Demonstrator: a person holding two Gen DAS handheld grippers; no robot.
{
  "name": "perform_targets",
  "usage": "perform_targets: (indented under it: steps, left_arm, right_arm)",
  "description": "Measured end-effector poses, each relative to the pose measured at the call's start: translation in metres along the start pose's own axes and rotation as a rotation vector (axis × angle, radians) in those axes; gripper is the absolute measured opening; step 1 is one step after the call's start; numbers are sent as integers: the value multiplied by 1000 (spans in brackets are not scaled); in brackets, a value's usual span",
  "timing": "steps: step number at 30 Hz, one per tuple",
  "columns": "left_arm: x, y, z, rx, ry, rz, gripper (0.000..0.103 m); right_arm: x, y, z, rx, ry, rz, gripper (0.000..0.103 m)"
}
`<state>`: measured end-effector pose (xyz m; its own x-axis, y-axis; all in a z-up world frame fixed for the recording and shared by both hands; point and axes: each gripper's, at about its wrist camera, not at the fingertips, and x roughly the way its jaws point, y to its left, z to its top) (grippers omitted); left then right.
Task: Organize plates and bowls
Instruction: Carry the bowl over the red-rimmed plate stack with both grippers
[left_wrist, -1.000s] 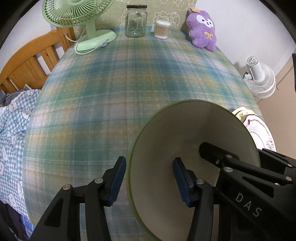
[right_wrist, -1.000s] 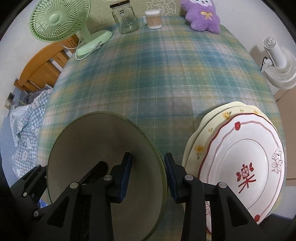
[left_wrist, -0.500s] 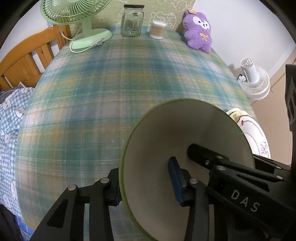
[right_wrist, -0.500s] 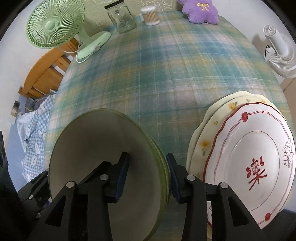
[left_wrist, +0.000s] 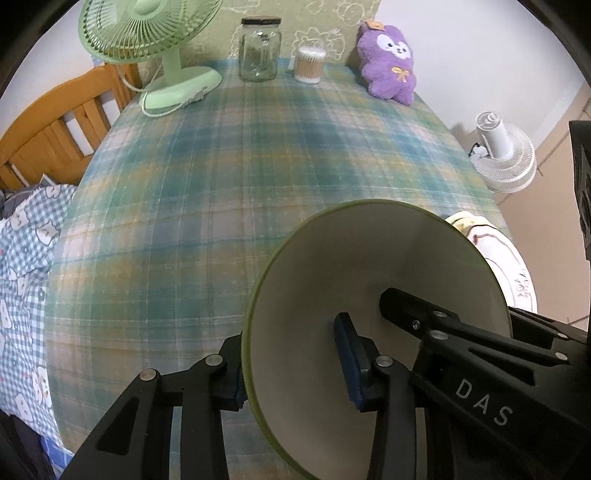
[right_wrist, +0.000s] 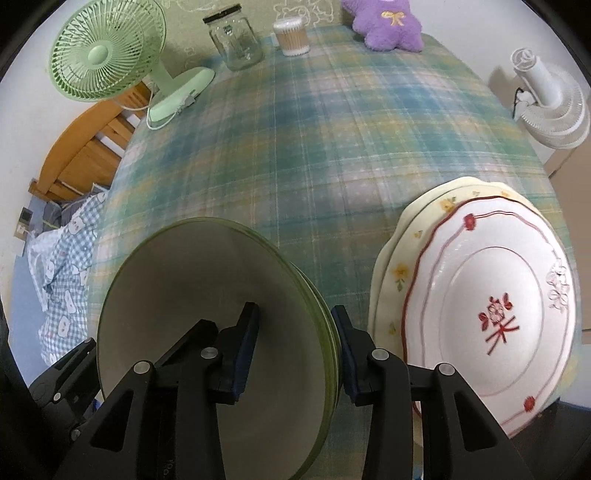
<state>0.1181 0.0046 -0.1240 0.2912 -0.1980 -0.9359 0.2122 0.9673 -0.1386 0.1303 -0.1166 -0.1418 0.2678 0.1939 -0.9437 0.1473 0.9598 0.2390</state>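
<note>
A stack of green-rimmed bowls (left_wrist: 369, 266) with cream insides is tilted over the plaid tablecloth near its front edge. My left gripper (left_wrist: 291, 354) straddles the stack's left wall, jaws closing, one pad outside and one inside, pressing on it. My right gripper (right_wrist: 295, 317) is shut on the stack's (right_wrist: 192, 280) right wall, where several nested rims show. To the right of the bowls a white plate with red trim (right_wrist: 491, 295) lies on a yellow flowered plate (right_wrist: 399, 273). The right gripper's arm (left_wrist: 461, 332) reaches into the bowl in the left wrist view.
At the back of the table (right_wrist: 332, 129) stand a green fan (left_wrist: 162, 55), a glass jar (left_wrist: 258, 48), a tub of cotton swabs (left_wrist: 309, 64) and a purple plush (left_wrist: 388, 62). A white fan (left_wrist: 502, 155) stands off the right edge, a wooden frame (left_wrist: 48, 136) off the left.
My left gripper's jaws have narrowed: the outer pad, apart from the bowl a second ago, now sits against its outside wall. The right gripper has kept its hold.
</note>
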Motion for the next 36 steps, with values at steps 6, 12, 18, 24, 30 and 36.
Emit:
perform_targets:
  steps: [6, 12, 18, 24, 30, 36]
  left_arm:
    - [-18, -4, -3, 38, -25, -11, 39]
    - [-34, -20, -2, 72, -54, -5, 39]
    - [-47, -51, 2, 75, -72, 7, 38]
    - [-50, -84, 6, 68, -88, 5, 38]
    - [-43, -116, 12, 59, -88, 3, 38]
    - [-31, -144, 17, 51, -74, 0, 38]
  right_arm:
    - [-20, 1, -8, 27, -41, -16, 43]
    - [-41, -6, -13, 43, -78, -22, 43]
    - [-64, -27, -13, 44, -101, -17, 43]
    - [-83, -58, -9, 23, -119, -28, 43]
    - [-91, -88, -2, 15, -119, -33, 43]
    - [-90, -120, 6, 13, -103, -37, 43]
